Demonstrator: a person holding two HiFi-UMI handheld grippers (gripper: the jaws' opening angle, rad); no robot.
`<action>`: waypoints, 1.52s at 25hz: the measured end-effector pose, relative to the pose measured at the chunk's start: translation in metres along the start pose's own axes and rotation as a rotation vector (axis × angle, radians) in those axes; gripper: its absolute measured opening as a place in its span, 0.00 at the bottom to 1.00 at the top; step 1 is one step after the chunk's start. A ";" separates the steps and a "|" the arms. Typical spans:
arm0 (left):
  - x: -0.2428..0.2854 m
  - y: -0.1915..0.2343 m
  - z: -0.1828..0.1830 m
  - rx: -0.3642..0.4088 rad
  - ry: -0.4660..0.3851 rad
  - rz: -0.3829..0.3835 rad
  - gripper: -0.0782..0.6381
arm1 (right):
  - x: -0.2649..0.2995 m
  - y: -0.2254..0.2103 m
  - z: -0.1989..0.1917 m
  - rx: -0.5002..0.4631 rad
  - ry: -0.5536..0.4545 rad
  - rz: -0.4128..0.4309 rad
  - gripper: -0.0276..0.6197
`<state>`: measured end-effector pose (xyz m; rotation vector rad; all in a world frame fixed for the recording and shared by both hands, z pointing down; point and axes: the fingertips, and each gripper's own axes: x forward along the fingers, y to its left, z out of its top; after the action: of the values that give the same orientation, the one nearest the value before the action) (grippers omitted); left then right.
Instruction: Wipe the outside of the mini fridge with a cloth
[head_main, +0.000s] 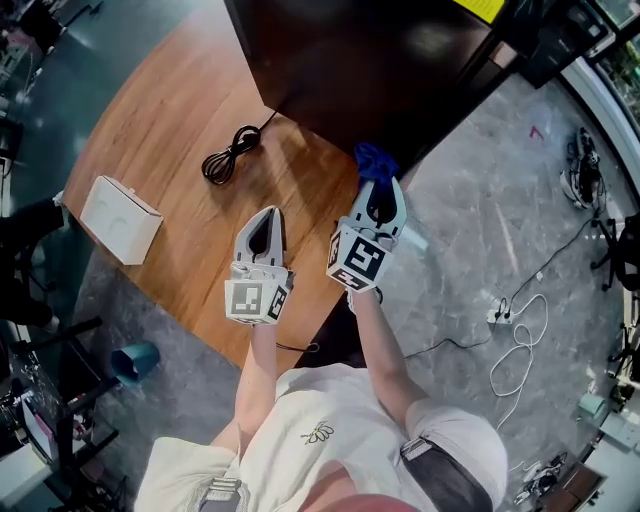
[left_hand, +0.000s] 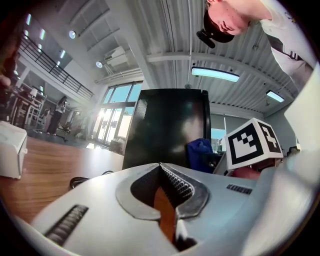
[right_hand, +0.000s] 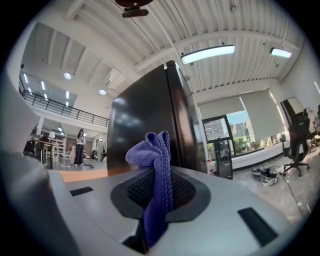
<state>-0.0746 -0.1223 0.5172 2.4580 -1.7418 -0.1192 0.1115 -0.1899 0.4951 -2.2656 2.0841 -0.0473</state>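
The black mini fridge (head_main: 370, 60) stands on the far end of the wooden table (head_main: 170, 120). My right gripper (head_main: 381, 188) is shut on a blue-purple cloth (head_main: 373, 160) and holds it close to the fridge's near corner. In the right gripper view the cloth (right_hand: 156, 155) sticks up folded between the jaws, with the fridge (right_hand: 145, 115) right behind it. My left gripper (head_main: 268, 218) hovers over the table to the left, shut with nothing in it. In the left gripper view the fridge (left_hand: 165, 125) stands ahead and the cloth (left_hand: 200, 152) shows at its right.
A coiled black cable (head_main: 230, 155) lies on the table left of the fridge, and a white box (head_main: 120, 218) sits near the table's left edge. On the grey floor are a blue cup (head_main: 135, 360) and a power strip with white cords (head_main: 510, 335).
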 end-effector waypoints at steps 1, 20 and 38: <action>-0.002 0.006 -0.001 0.000 0.001 0.014 0.12 | 0.003 0.015 -0.003 0.013 0.009 0.030 0.14; -0.006 0.098 -0.022 -0.105 0.025 0.168 0.12 | 0.130 0.225 -0.102 -0.032 0.230 0.270 0.14; -0.003 0.132 -0.025 -0.111 0.026 0.217 0.12 | 0.178 0.250 -0.134 -0.001 0.343 0.137 0.14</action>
<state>-0.1954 -0.1612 0.5615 2.1687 -1.9214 -0.1569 -0.1312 -0.3915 0.6081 -2.2400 2.3929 -0.4582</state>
